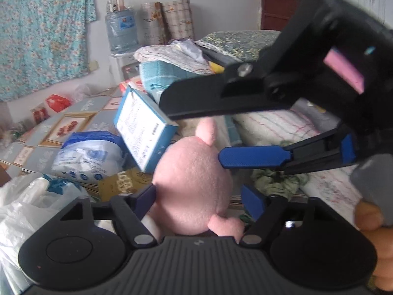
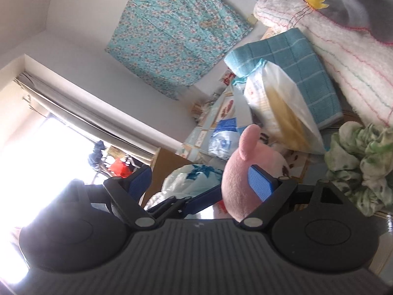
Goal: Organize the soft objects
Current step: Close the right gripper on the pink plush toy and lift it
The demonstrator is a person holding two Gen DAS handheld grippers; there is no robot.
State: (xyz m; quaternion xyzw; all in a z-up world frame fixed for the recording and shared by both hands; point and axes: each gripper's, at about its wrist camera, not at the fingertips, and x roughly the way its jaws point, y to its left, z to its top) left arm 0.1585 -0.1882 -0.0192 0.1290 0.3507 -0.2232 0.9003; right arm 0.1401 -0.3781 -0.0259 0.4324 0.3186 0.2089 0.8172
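Observation:
A pink plush toy (image 1: 194,179) sits between the fingers of my left gripper (image 1: 201,198), whose jaws stand wide on either side of it. The left pad (image 1: 145,200) touches the plush; the right pad (image 1: 253,201) is a little apart. My right gripper (image 1: 231,135) comes in from the right, open, one blue pad (image 1: 253,157) against the plush's side. In the right wrist view the plush (image 2: 245,179) lies against the right pad (image 2: 260,182) of my open right gripper (image 2: 199,183). A crumpled green cloth (image 2: 363,162) lies nearby.
The bed is cluttered: a blue-white box (image 1: 145,127), a blue-white plastic pack (image 1: 91,157), white plastic bags (image 1: 32,204), a teal towel (image 2: 294,73), a white blanket (image 2: 343,56) and a water jug (image 1: 121,32) at the back wall.

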